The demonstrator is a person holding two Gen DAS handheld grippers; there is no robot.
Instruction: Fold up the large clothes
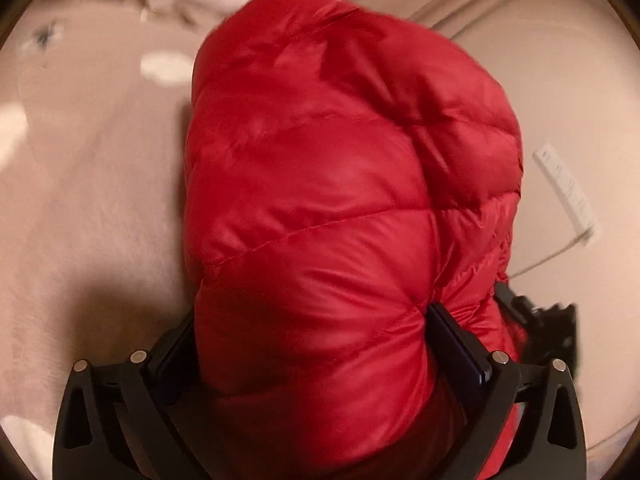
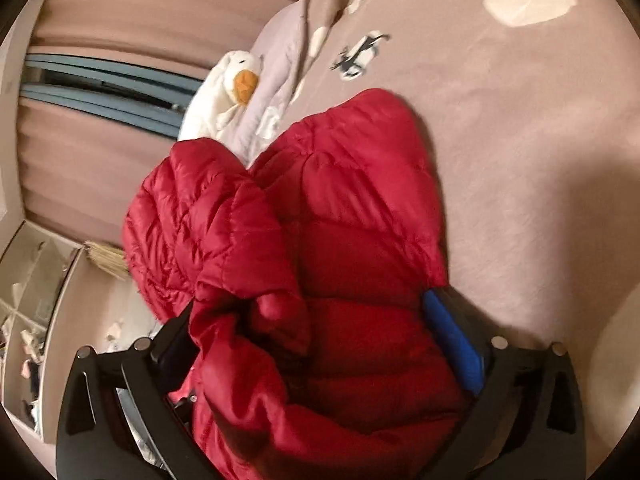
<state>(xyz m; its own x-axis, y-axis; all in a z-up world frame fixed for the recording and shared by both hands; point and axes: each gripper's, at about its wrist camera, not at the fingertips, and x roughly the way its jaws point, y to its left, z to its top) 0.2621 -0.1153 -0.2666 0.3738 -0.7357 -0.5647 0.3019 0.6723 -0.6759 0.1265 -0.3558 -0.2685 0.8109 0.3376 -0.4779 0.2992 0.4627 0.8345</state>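
A: Well, where is the puffy red quilted down jacket (image 1: pixel 340 200)?
B: Bundled on the pinkish printed bedspread (image 2: pixel 540 140), bulging between both grippers' wide-spread jaws; left gripper (image 1: pixel 316 340) and right gripper (image 2: pixel 312 328) both press its sides.
A: Around it?
B: A white plush duck (image 2: pixel 232 88), curtains behind. The jacket hides the fingertips.

Left gripper (image 1: pixel 316 344): matte black frame, two curved arms per side with long cut-out slots, round silver pins at the arm pivots. Fingers (image 1: pixel 460 344) are flat plates with dark navy pads.

Right gripper (image 2: pixel 320 344): same black frame, same slotted curved arms and silver pins. One finger pad bright blue (image 2: pixel 454 344); the other dark and largely hidden. A few small screws low on the frame.
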